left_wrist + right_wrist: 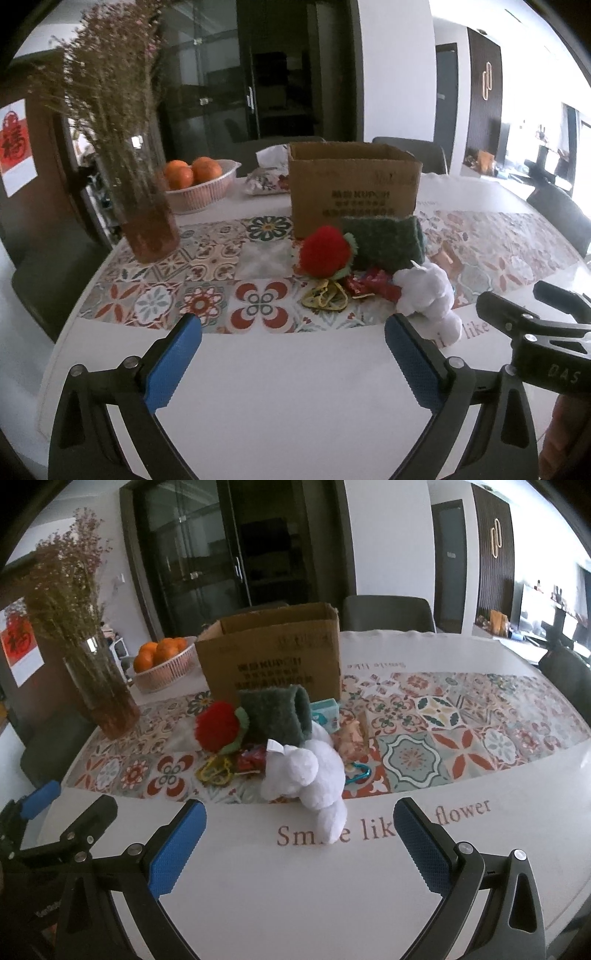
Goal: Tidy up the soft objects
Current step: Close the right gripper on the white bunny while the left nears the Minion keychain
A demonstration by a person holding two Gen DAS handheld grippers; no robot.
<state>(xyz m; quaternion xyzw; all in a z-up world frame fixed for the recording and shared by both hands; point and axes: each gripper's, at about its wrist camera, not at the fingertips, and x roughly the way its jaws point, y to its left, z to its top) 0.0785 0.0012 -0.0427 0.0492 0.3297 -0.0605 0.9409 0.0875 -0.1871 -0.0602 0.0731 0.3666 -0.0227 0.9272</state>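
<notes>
Jaws of both grippers apart, empty; plush, pompom, knit lie before the box, none visibly boxed.

Blown-out daylight from right, dim left, fisheye-bent edges, soft blur
</notes>
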